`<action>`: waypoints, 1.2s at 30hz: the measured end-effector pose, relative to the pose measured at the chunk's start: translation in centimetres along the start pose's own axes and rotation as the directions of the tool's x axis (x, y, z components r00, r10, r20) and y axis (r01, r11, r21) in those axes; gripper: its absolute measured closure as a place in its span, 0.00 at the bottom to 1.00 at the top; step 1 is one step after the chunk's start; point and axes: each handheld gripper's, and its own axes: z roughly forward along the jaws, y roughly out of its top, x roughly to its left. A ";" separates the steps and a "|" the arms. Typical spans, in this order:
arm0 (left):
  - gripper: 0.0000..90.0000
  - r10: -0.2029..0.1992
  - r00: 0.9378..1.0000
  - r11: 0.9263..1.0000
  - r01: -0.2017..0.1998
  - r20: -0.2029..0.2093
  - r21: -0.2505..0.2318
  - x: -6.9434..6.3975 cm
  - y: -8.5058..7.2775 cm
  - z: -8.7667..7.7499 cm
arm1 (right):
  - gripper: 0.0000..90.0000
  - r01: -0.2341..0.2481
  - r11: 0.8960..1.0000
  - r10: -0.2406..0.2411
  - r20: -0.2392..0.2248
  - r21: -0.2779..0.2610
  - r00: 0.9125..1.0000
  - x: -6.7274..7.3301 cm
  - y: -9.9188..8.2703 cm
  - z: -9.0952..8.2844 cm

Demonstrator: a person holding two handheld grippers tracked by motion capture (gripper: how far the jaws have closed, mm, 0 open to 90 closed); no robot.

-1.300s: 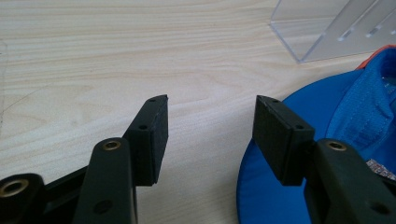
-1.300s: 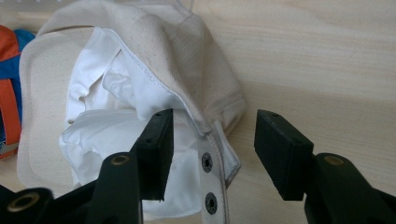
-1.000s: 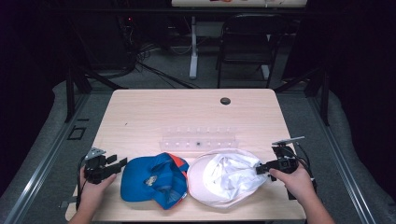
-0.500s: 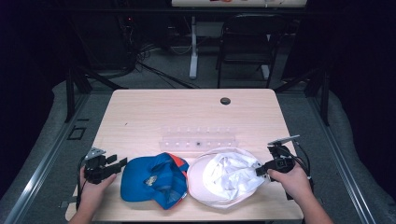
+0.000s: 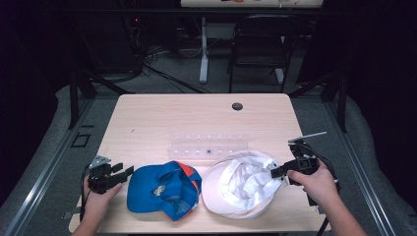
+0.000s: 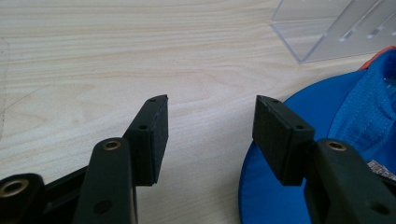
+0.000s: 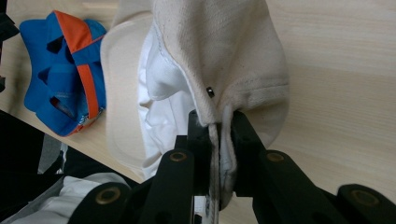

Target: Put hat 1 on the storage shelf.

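A white cap lies upside down at the table's front right. My right gripper is shut on its right rim, and that edge is raised off the wood. In the right gripper view the jaws pinch the cream fabric at the right gripper. A blue cap with orange trim lies upside down to its left. My left gripper stands open just left of the blue cap. In the left gripper view the left gripper holds nothing, and the blue brim lies under the right-hand jaw.
A clear plastic rack lies across the middle of the wooden table, behind both caps. A black grommet sits near the far edge. A dark chair and cables stand beyond the table.
My right gripper has closed on the white cap's rim and risen a little, lifting that edge. The left gripper and the blue cap have not moved.
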 end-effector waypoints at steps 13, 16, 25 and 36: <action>0.51 -0.003 1.000 1.000 0.003 -0.003 -0.011 -0.1 -0.1 0.1 | 0.90 -0.040 0.998 0.039 -0.003 -0.054 0.999 -0.3 -0.5 -2.1; 0.51 -0.004 1.000 1.000 0.004 -0.004 -0.010 -0.1 -0.1 0.1 | 0.90 -0.040 0.998 0.040 -0.010 -0.050 0.999 -0.3 -0.4 -1.9; 0.51 -0.003 1.000 1.000 0.003 -0.003 -0.011 -0.1 -0.1 0.1 | 0.90 -0.100 0.994 0.094 -0.152 -0.032 0.984 -0.1 -0.2 -2.2; 0.51 0.000 1.000 1.000 0.000 -0.002 -0.003 0.0 0.0 0.0 | 0.90 -0.174 0.984 0.144 -0.424 -0.032 0.894 1.2 0.1 -3.0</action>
